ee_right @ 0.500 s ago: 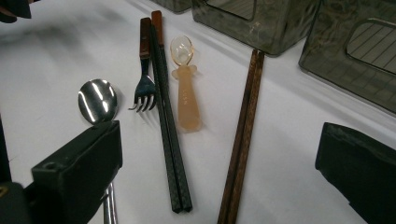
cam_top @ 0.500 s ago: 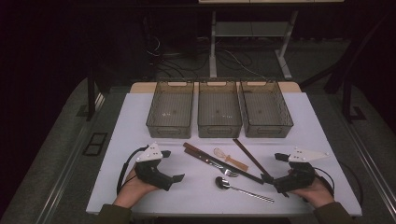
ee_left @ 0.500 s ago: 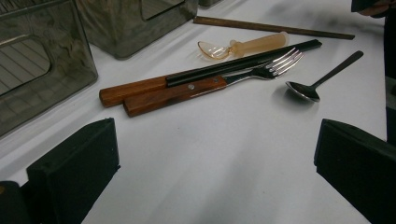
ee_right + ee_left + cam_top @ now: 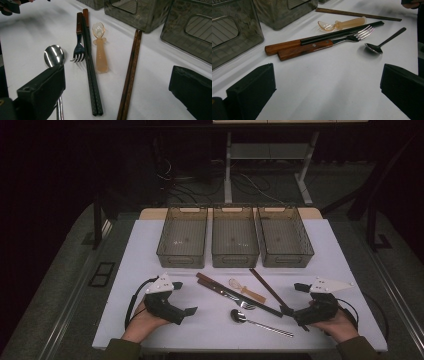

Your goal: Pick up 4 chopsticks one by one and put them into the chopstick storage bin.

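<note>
High view: nothing had shifted vs half a sec earlier. Left gripper and right gripper rested on the white table, utensils between them, three trays behind, holding nothing. So sorting hadn't started.

Left gripper view: jaws spread wide, nothing btwn them; fork w/ wooden handle and black chopsticks lay ahead.

Right gripper view: jaws apart, no grip; metal spoon nearest, amber spoon and brown chopsticks beyond.

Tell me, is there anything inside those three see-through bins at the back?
The three bins look empty: ribbed floors with small glints show through. The cutlery, fork and metal spoon included, lies on the table before them.
</note>
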Action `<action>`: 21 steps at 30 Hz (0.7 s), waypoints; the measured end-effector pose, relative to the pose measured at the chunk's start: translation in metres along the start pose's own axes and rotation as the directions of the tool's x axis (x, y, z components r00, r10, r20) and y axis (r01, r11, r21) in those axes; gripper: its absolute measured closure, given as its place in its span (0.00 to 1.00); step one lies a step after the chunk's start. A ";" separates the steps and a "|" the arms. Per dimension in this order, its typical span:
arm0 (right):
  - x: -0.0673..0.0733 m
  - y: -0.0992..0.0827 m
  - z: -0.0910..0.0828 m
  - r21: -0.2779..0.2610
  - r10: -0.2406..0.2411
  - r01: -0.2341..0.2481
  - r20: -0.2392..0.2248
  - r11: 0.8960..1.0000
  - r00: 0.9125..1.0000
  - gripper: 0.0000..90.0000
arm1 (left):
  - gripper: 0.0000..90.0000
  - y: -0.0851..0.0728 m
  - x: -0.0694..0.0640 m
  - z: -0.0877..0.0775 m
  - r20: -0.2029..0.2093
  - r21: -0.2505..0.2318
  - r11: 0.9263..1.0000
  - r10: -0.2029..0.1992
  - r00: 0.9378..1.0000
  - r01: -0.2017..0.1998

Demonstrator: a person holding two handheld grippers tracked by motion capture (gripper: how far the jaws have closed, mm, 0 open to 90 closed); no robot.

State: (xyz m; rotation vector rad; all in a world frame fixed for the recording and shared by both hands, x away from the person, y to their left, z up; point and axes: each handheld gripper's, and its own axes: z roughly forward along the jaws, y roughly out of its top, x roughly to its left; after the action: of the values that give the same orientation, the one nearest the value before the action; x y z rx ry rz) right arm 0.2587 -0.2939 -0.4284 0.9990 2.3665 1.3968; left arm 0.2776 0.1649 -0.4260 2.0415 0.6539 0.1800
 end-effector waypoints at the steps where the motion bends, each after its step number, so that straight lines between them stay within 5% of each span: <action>1: 0.000 0.000 0.000 -0.001 0.002 -0.002 -0.004 1.000 1.000 0.01 | 0.00 0.000 0.000 0.000 0.001 0.000 1.000 -0.001 1.000 0.001; 21: 0.005 0.015 0.008 0.051 -0.030 0.032 -0.037 0.998 0.999 0.04 | 0.00 -0.002 0.001 0.000 0.025 -0.012 1.000 -0.014 1.000 0.014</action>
State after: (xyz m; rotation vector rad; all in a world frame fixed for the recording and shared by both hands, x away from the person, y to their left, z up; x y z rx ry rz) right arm 0.2657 -0.2805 -0.4187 0.9533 2.4456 1.3604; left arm 0.2772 0.1664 -0.4274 2.0243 0.6499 0.1501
